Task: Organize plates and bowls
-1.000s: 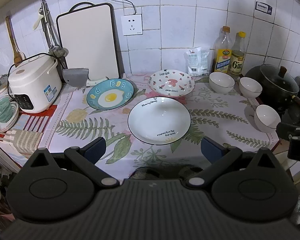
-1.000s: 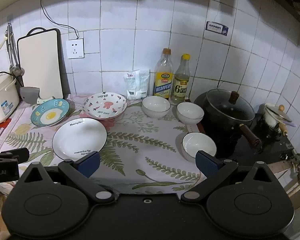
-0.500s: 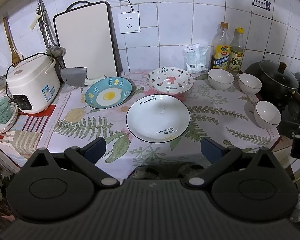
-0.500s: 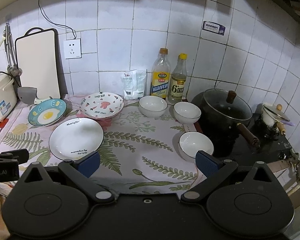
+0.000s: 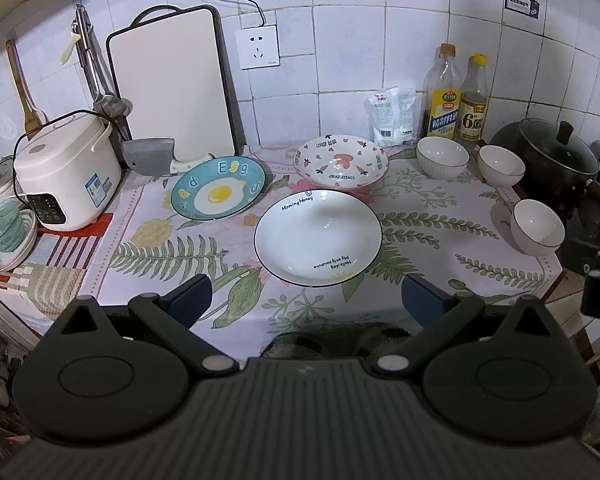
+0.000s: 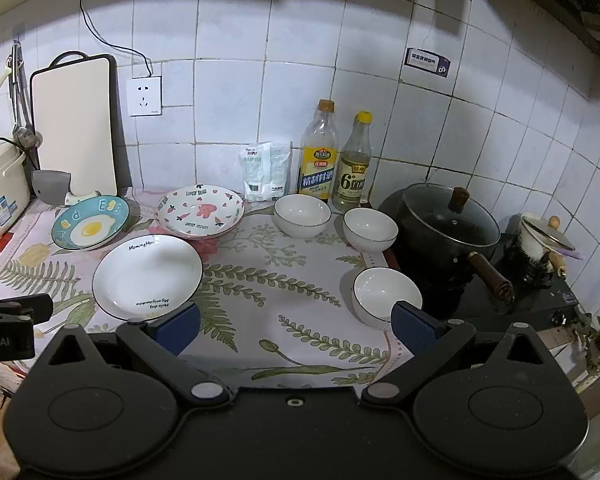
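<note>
1. Left gripper (image 5: 306,294) at 6 o'clock of its view, blue pads spread wide, nothing between them, hovering off the front edge of the leaf-print cloth (image 5: 188,256)
2. Right gripper (image 6: 296,326) likewise spread and empty, low at 6 o'clock of its own view
3. Just beyond the left gripper, toward 12 o'clock: white plate (image 5: 318,237) with black rim, flat on the cloth
4. At 3 o'clock of that plate, well apart: nearest white bowl (image 5: 537,227), upright by the cloth's right edge
5. At 10 o'clock: blue egg plate (image 5: 218,193); at 12 o'clock: pink-patterned plate (image 5: 341,161)
6. Further right, near the wall: two more white bowls (image 5: 442,157) (image 5: 501,166), side by side, apart
7. Behind them: two bottles (image 5: 443,94), black pot (image 5: 556,156) at 2 o'clock
</note>
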`<state>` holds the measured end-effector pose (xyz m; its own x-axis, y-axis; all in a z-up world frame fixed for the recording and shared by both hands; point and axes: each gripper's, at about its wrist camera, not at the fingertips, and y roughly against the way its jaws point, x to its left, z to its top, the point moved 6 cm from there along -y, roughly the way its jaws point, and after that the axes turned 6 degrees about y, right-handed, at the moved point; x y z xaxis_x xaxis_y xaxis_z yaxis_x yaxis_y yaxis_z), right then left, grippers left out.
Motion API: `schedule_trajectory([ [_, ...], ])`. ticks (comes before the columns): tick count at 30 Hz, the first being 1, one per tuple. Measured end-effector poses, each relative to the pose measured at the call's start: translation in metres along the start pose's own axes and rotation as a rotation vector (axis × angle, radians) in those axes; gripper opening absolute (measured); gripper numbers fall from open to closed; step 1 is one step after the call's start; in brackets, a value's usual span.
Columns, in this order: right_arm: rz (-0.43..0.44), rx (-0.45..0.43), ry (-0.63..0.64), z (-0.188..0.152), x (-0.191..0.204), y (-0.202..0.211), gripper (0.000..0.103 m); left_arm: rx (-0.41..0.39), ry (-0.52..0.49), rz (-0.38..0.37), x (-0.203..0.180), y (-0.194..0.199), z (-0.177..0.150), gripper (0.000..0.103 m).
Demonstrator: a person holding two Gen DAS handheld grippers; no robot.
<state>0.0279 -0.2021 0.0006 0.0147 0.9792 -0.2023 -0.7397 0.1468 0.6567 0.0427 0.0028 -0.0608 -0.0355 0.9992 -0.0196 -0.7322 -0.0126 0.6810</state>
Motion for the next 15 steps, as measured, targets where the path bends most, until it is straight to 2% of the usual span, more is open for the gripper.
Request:
schedule_trajectory([
  [11, 0.029, -0.004, 0.007, 0.002, 0.002, -0.005, 0.103, 0.008, -0.009, -0.006, 0.0, 0.0, 0.003, 0.103],
  [15, 0.079, -0.098, 0.018, 0.015, 0.002, -0.002, 0.103, -0.032, -0.014, -0.008, 0.003, -0.001, 0.016, 0.103],
])
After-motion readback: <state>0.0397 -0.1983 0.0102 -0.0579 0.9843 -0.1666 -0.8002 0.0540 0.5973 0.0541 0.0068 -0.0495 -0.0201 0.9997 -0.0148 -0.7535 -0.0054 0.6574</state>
